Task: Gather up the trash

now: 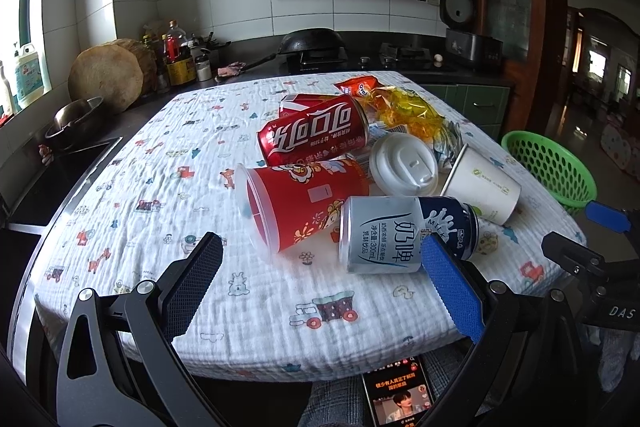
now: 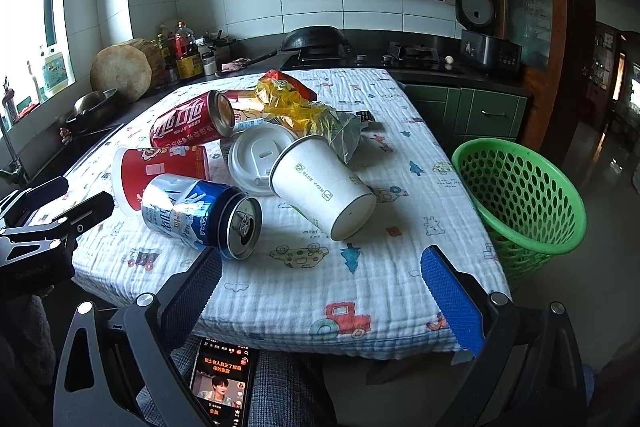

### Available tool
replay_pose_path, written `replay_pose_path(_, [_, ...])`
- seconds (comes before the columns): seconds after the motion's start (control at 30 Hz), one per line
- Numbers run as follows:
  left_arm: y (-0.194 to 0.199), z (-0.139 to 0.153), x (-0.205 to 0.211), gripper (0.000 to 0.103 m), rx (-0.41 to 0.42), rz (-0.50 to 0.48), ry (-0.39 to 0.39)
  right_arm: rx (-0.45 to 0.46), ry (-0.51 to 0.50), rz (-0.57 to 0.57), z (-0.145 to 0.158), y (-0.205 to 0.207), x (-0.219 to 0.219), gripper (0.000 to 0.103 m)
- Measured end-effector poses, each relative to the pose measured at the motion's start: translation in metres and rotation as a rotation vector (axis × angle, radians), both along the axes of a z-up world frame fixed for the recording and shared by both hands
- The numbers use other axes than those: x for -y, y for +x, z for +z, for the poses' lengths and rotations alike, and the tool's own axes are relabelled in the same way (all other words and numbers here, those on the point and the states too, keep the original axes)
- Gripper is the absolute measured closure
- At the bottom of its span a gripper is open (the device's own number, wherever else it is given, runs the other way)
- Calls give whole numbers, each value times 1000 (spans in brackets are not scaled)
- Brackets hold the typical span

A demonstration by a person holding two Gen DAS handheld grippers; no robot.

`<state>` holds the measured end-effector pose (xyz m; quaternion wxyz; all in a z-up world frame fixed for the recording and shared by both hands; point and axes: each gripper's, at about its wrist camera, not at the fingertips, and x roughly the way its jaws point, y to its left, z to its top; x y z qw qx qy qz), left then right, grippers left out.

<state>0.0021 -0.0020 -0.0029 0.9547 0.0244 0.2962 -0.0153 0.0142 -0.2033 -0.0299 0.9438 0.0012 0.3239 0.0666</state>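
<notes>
Your left gripper (image 1: 322,259) is spread wide and holds nothing; the blue-and-silver milk can (image 1: 404,233) lies on its side just ahead, close to the blue finger (image 1: 452,289). Your right gripper (image 2: 320,267) is equally wide and empty, with the white paper cup (image 2: 324,187) lying straight ahead and the green basket (image 2: 524,187) off to its right, beside the table (image 2: 304,291).

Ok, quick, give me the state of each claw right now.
Left claw: open, holding nothing, just short of the blue and white can.
Right claw: open, holding nothing, over the near table edge.
</notes>
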Motion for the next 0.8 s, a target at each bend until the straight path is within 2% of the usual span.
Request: replay_pose_path(0.8, [8, -1, 14, 5, -1, -59, -3, 8, -29, -50, 4, -1, 11, 6])
